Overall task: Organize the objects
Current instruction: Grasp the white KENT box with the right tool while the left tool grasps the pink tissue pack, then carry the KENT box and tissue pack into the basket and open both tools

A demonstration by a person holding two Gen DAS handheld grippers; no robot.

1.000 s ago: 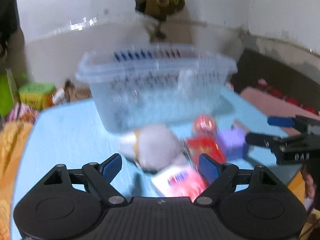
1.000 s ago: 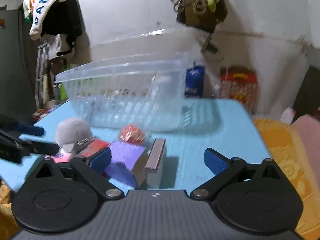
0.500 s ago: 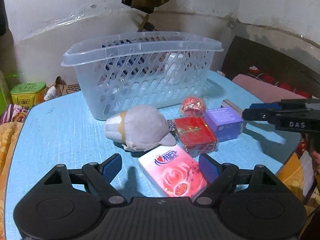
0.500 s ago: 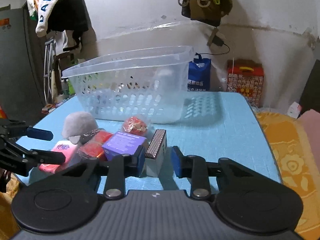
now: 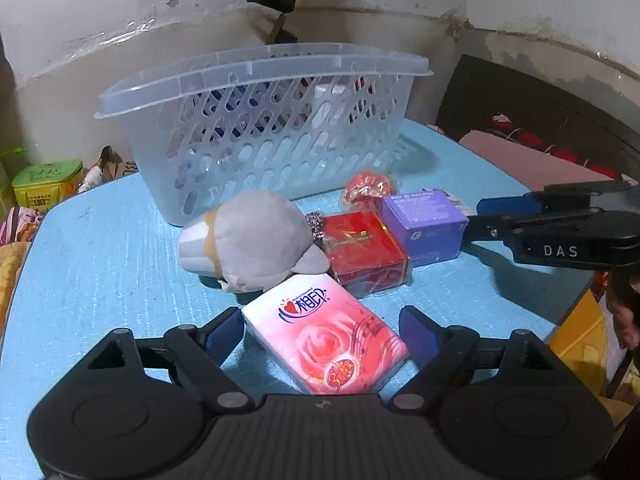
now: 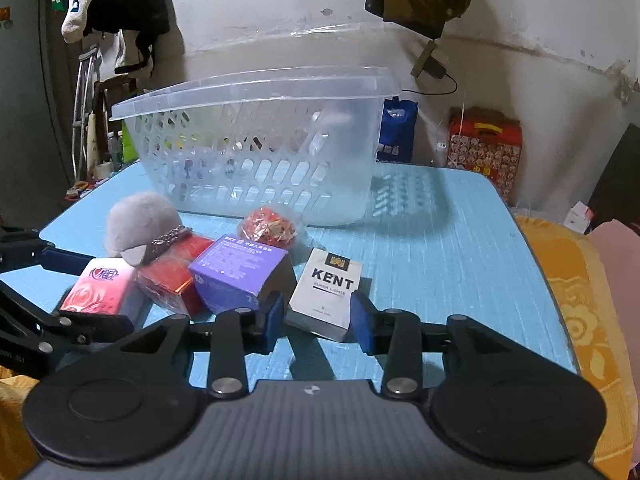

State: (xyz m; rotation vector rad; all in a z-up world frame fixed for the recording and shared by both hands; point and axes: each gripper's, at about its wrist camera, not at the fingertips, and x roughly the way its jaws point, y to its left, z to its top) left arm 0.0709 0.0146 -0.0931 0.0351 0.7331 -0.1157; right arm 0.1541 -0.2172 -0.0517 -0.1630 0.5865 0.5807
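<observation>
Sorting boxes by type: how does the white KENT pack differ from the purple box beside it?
The KENT pack is white and slim; the purple box is chunkier. The KENT pack sits between the right gripper's pads; the purple box lies free. Both rest on the blue table, outside the basket.

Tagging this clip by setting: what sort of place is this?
Probably a lived-in room at home: clothes hang by the wall, a crutch leans nearby, and bedding lies beside the blue table.
</observation>
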